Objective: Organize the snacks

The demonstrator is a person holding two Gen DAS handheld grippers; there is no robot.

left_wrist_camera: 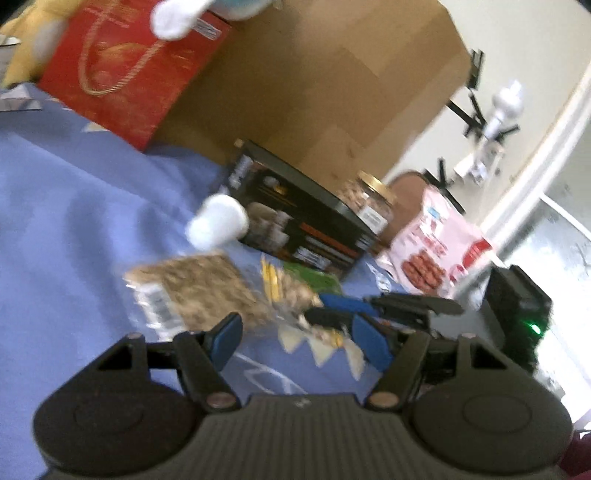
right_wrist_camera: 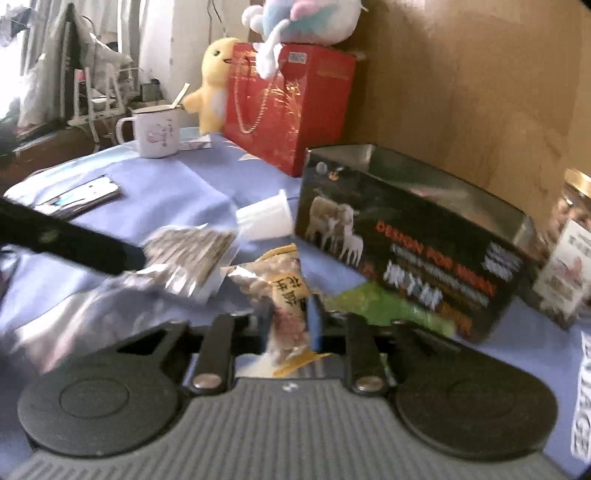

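Peanut packet [right_wrist_camera: 291, 314] pinched in right hand-held gripper [right_wrist_camera: 291, 325]

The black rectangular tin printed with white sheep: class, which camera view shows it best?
The right wrist view: the black rectangular tin fills it, sheep and open top visible. The left wrist view shows it smaller, blurred, partly behind a white cup.

A blue cloth [right_wrist_camera: 177, 192] covers the tabletop. Along its far edge stands a large brown cardboard panel [left_wrist_camera: 332, 81], with a pale wall [left_wrist_camera: 524, 44] beside it. In the right wrist view, bright daylight comes through light curtains [right_wrist_camera: 159, 33] past the tabletop's far left corner, where a white wire rack [right_wrist_camera: 99, 96] stands. The left wrist view shows a white curved frame [left_wrist_camera: 546, 147].
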